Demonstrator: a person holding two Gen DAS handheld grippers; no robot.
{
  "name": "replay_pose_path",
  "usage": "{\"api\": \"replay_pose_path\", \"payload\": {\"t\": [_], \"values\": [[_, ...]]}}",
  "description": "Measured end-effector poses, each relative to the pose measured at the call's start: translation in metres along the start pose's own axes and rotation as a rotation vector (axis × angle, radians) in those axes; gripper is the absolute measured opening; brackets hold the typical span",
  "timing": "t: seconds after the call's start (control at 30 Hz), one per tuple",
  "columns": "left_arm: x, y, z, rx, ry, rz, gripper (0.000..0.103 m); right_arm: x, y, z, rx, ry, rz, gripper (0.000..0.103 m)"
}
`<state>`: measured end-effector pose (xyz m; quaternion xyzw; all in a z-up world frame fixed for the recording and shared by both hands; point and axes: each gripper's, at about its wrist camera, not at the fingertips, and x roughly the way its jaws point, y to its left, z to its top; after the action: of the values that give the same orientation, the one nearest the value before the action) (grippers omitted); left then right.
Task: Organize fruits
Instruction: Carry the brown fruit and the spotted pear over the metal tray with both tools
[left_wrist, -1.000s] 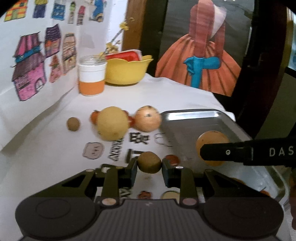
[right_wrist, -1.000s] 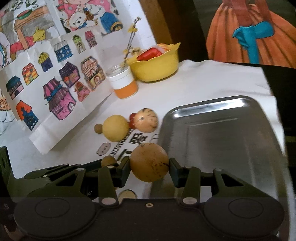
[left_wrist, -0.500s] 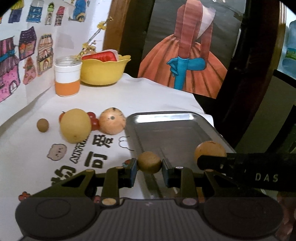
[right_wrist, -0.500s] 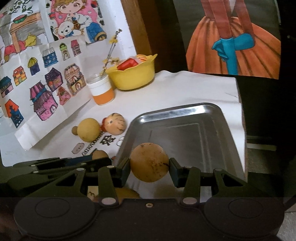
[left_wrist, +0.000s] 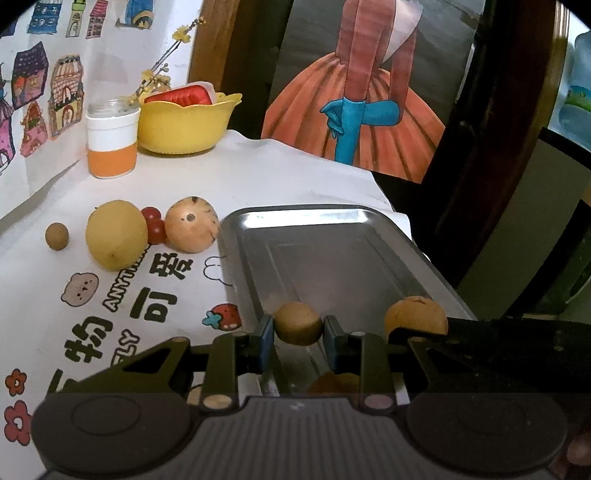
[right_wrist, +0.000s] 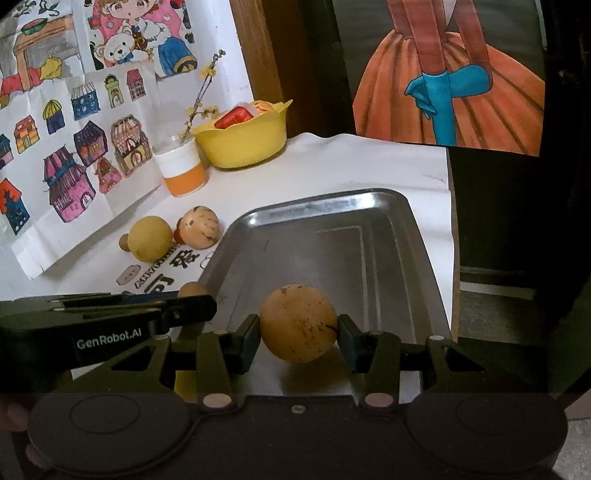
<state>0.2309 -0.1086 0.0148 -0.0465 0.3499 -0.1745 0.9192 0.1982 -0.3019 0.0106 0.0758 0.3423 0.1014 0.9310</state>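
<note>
Left wrist view: I am holding the left gripper closed on a small brown fruit, pinched between both pads, and it is now hanging over the near left part of the metal tray.
Right wrist view: I am keeping the right gripper clamped on a larger speckled orange fruit, raised over the near part of the same tray.
Change over the last second: I am carrying both fruits away from the printed tablecloth and in over the tray; a second ago the small one was above the cloth.
Meaning for the task: I am judging that both fruits are nearly in place for setting down; the visible tray floor is bare.
Remaining on the cloth: a yellow round fruit, red cherry tomatoes, a spotted pale fruit and a tiny brown fruit are lying just left of the tray.
</note>
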Motion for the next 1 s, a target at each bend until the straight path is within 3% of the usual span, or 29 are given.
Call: {"api": "replay_pose_path", "payload": {"t": [1.0], "values": [[0.008, -0.008, -0.002, 0.019, 0.031, 0.016, 0.033, 0.002, -0.001, -0.010, 0.001, 0.010, 0.000, 0.048]]}}
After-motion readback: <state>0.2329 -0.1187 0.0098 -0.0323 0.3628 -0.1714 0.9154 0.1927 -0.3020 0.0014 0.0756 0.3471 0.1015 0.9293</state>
